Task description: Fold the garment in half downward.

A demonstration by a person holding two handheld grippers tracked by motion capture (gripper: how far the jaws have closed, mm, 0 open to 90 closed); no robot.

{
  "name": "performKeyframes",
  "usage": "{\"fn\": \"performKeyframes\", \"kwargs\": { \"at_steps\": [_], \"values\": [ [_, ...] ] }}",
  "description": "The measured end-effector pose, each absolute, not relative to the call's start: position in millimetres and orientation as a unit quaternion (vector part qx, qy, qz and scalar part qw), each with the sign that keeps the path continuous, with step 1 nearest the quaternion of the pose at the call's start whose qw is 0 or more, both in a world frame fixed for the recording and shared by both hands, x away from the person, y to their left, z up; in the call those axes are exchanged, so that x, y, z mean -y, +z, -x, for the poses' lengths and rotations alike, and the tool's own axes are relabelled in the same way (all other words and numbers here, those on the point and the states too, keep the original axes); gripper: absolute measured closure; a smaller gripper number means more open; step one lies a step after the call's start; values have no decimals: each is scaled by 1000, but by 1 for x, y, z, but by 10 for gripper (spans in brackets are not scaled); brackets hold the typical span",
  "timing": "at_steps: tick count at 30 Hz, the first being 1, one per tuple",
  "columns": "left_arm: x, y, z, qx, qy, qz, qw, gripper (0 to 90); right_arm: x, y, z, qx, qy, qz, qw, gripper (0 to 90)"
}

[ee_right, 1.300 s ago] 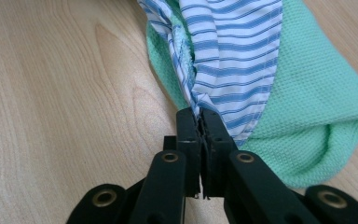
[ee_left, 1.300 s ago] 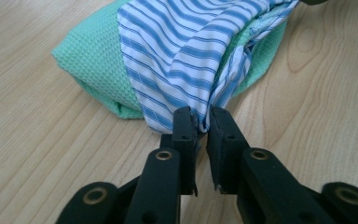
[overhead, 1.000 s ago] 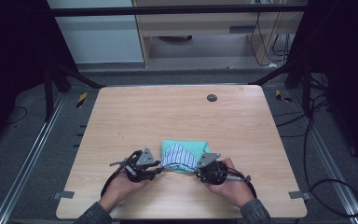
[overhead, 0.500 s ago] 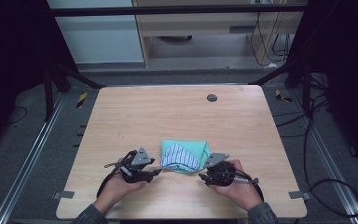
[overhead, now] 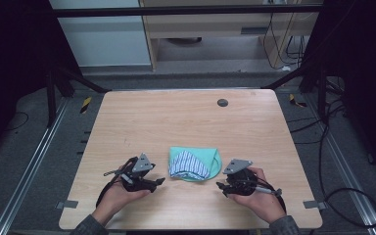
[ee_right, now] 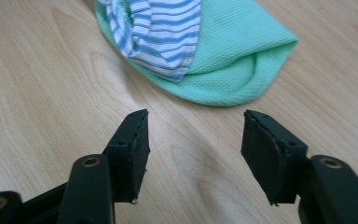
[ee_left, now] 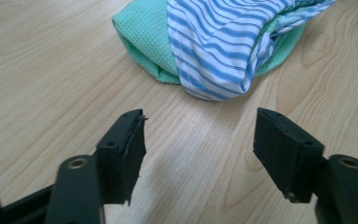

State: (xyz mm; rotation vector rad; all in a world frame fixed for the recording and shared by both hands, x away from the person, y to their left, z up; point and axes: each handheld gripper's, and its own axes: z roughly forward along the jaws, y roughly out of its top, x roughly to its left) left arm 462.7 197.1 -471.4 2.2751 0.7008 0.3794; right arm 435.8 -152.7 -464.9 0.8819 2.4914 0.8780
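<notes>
High view, cloth: a folded green cloth with a blue-striped cloth on top lies near the front middle of the bench, between the two tools.
High view, hands: the left hand-held gripper and the right hand-held gripper rest low on the bench on either side of the bundle, each pointing inward, apart from the fabric; the forearms come in from the near edge. This reads as a paused, symmetrical stance, likely ready to take both ends.
Left gripper view: jaws spread wide, nothing between them; the striped fold sits just ahead over the green layer.
Right gripper view: jaws likewise apart and empty, aimed at the green cloth's rounded edge, the stripes to its left.
</notes>
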Motion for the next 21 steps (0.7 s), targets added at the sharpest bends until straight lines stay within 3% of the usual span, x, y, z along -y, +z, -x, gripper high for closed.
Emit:
{"fn": "performKeyframes", "kwargs": {
  "at_steps": [10,21],
  "values": [
    [-211,-465,-472,-313,140,-875,342,107,175,-463,-445,-846,318,-381,196,87],
    [-236,-465,-490,-352,138,-864,332,55,204,-465,-460,-797,334,-454,215,63]
  ]
}}
